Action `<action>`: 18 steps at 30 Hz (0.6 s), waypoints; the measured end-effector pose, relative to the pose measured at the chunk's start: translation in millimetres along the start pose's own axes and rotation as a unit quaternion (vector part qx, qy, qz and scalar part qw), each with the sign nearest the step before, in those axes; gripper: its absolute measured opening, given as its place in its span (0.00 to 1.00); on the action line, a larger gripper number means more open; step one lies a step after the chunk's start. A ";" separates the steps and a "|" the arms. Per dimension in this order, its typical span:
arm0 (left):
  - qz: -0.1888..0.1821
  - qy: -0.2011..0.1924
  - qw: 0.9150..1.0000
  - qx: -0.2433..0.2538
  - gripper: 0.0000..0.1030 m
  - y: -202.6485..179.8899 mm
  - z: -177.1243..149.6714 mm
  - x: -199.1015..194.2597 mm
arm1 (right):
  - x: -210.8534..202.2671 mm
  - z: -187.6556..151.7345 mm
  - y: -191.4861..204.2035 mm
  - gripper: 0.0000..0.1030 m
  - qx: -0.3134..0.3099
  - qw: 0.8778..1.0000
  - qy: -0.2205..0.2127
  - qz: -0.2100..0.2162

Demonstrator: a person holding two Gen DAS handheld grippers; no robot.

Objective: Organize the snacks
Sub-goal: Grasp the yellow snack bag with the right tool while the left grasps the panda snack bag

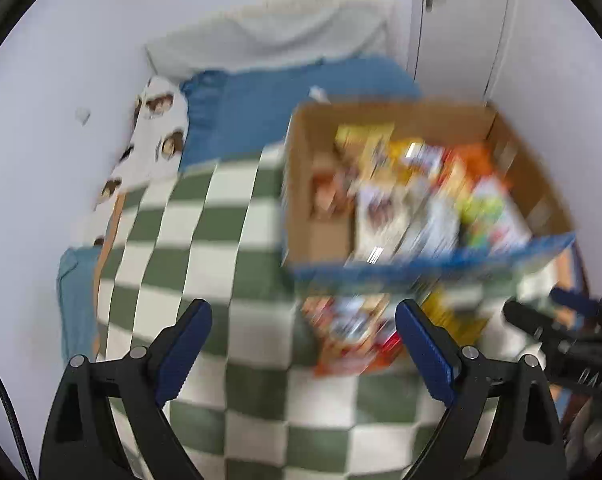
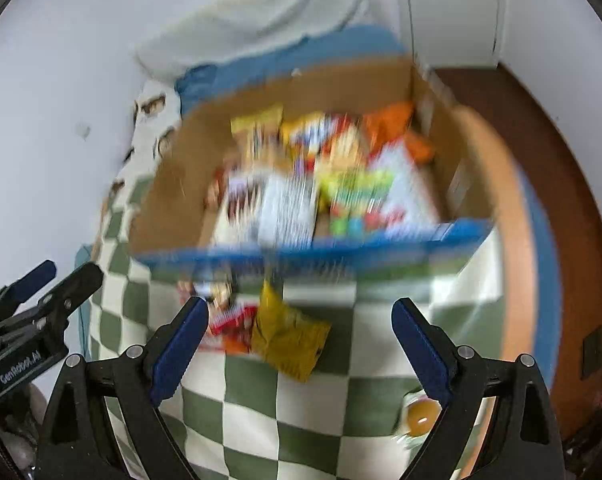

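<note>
A cardboard box (image 1: 301, 184) (image 2: 169, 196) with a blue front edge stands on a green-and-white checked blanket (image 1: 205, 240) (image 2: 261, 408) and holds several colourful snack packets (image 1: 429, 196) (image 2: 321, 184). Loose packets lie in front of the box: a red and orange one (image 1: 353, 332) (image 2: 233, 324) and a yellow one (image 1: 457, 316) (image 2: 289, 336). My left gripper (image 1: 303, 344) is open and empty, just short of the loose packets. My right gripper (image 2: 299, 344) is open and empty above the yellow packet. Both views are motion-blurred.
A blue pillow (image 1: 285, 100) and a white patterned pillow (image 1: 153, 136) lie behind the box by the white wall. A small round orange item (image 2: 421, 416) lies near my right finger. Brown floor (image 2: 561, 200) lies to the right of the bed.
</note>
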State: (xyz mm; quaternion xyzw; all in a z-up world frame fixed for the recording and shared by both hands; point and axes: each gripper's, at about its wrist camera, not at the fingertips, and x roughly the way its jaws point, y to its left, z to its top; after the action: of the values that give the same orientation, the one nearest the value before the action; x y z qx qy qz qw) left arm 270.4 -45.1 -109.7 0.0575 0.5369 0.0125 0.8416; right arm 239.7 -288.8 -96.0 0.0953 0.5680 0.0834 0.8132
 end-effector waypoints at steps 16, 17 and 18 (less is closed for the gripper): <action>-0.067 0.132 0.988 -0.050 0.89 -11.6 -36.0 131.3 | 98.8 -42.4 33.5 0.50 -0.155 0.984 0.056 -0.062; -0.072 0.123 0.989 -0.050 0.89 -12.8 -34.0 130.2 | 95.2 -41.2 25.9 0.47 -0.132 0.988 0.061 -0.048; -0.078 0.114 0.989 -0.049 0.89 -14.8 -31.3 128.9 | 90.1 -39.6 14.3 0.46 -0.097 0.992 0.071 -0.031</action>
State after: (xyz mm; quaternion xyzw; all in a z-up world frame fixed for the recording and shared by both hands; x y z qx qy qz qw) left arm 296.0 -46.6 -240.7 -0.0276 0.6306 -0.0202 0.7753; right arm 232.8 -250.6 -187.6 -0.0084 0.6163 0.1194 0.7784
